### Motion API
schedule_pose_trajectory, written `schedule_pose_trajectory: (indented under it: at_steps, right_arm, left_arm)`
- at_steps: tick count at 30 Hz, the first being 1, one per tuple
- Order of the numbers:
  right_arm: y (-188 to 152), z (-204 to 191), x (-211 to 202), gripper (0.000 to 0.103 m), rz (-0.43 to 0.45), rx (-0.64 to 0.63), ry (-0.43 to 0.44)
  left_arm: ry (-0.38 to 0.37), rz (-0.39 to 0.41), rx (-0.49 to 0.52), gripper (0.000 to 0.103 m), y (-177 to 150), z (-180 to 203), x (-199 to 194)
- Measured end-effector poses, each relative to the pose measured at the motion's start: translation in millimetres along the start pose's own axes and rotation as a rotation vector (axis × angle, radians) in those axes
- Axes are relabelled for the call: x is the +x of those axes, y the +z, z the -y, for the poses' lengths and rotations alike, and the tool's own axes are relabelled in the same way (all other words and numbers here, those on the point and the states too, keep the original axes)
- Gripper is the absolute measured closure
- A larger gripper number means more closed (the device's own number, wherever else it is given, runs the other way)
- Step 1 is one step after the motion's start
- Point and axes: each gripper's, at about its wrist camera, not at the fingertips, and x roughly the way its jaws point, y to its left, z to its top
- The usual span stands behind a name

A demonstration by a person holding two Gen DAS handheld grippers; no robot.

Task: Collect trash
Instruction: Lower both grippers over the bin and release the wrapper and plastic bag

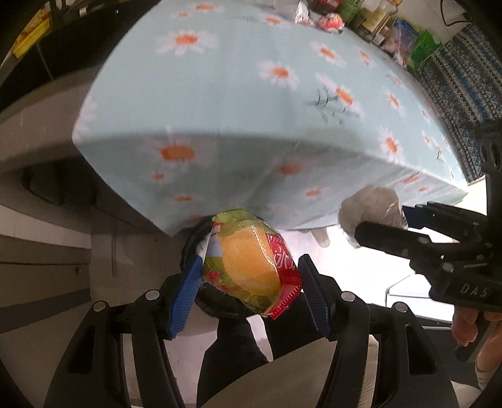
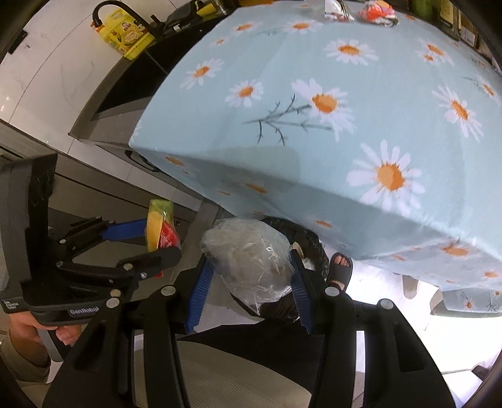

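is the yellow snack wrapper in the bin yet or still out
Out: the yellow snack wrapper sits clamped in the left gripper, above the black bin.

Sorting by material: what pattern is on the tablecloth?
White-and-orange daisies on light blue tablecloth; right wrist view shows it best.

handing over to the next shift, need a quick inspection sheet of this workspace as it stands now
surface: table under a daisy tablecloth, near part bare
job's things: colourful snack packet and clear plastic bag, both held off the table edge above a black bin
clutter: wrappers and jars along the far edge
grippers: left gripper shut on the packet; right gripper shut on the bag
cables: one black cable at the far wall
surroundings: yellow box on a counter, person's sandalled foot by the bin
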Motion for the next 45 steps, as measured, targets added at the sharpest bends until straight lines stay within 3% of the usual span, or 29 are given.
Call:
schedule_pose_trajectory:
  at_steps: [11, 19, 23, 45]
  right_arm:
    - [-8, 8, 20, 0.054, -0.039, 0.061, 0.02]
    - [-1, 8, 21, 0.053, -0.034, 0.067, 0.037]
    - [1, 11, 20, 0.04, -0.031, 0.1, 0.056]
    - [9, 10, 1, 0.04, 0.019, 0.116, 0.046]
  left_arm:
    - [-0.028, -0.084, -0.002, 0.042, -16, 0, 31]
    - [-0.041, -0.104, -0.011, 0.04, -13, -2, 37]
    - [-0.041, -0.127, -0.025, 0.032, -13, -5, 41]
    - [-0.017, -0.114, 0.008, 0.03, -4, -3, 29]
